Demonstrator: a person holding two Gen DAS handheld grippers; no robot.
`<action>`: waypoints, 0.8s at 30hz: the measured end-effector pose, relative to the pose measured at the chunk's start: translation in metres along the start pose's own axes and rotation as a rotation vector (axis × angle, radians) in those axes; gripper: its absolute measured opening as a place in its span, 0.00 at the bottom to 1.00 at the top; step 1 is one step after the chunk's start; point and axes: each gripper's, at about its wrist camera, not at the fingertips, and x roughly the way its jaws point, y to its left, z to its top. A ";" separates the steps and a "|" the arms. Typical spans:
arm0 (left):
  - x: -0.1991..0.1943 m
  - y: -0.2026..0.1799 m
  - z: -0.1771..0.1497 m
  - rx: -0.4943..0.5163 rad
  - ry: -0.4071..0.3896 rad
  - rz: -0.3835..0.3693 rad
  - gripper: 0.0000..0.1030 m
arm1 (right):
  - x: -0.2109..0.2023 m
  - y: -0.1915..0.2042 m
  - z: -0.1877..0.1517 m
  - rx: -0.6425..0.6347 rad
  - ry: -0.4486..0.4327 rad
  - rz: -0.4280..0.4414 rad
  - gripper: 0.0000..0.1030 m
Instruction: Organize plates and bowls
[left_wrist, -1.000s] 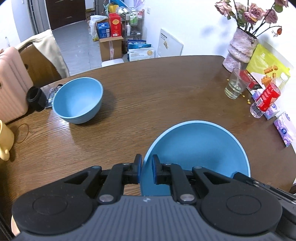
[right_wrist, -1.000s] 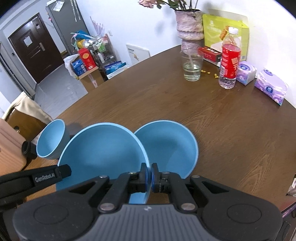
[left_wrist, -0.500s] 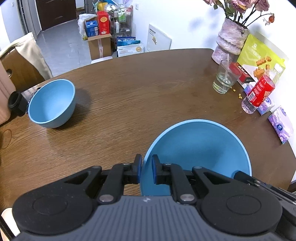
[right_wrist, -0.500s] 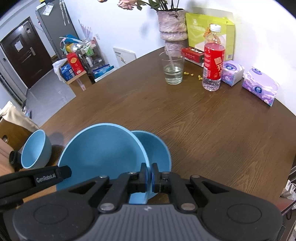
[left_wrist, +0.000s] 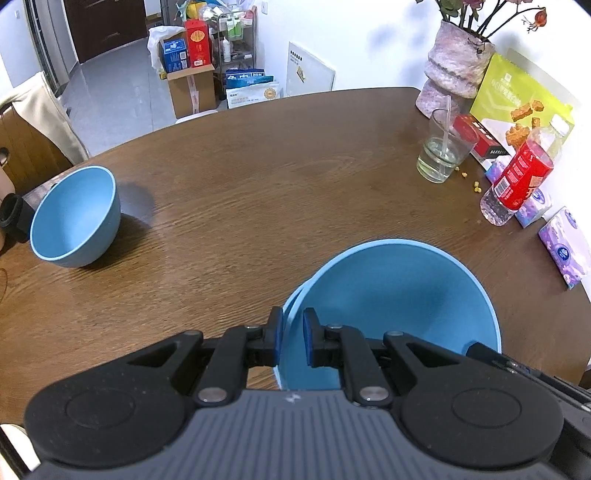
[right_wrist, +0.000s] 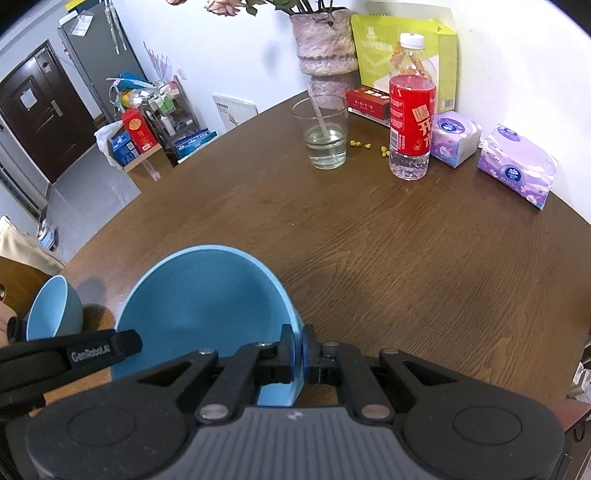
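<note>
We held one large blue bowl (left_wrist: 399, 295) by opposite rims, left gripper (left_wrist: 293, 338) and right gripper (right_wrist: 297, 352) both clamped on it. That kept it level for nesting. A smaller blue bowl (left_wrist: 75, 218) sat far left on the tabletop (left_wrist: 277, 192).

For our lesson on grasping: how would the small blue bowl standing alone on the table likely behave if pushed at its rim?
The small blue bowl looks rigid, so it should hold shape. Its deep sides and narrower base suggest it may tip rather than slide. Its matte surface probably grips fairly well.
</note>
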 end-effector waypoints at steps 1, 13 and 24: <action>0.001 0.000 0.001 -0.003 0.001 -0.001 0.12 | 0.001 0.000 0.001 -0.003 0.002 -0.001 0.04; 0.019 0.000 0.004 -0.038 0.009 0.008 0.12 | 0.018 0.004 0.005 -0.079 0.022 -0.011 0.04; 0.029 0.007 -0.001 -0.058 0.027 0.041 0.12 | 0.030 0.024 -0.003 -0.215 0.017 -0.046 0.04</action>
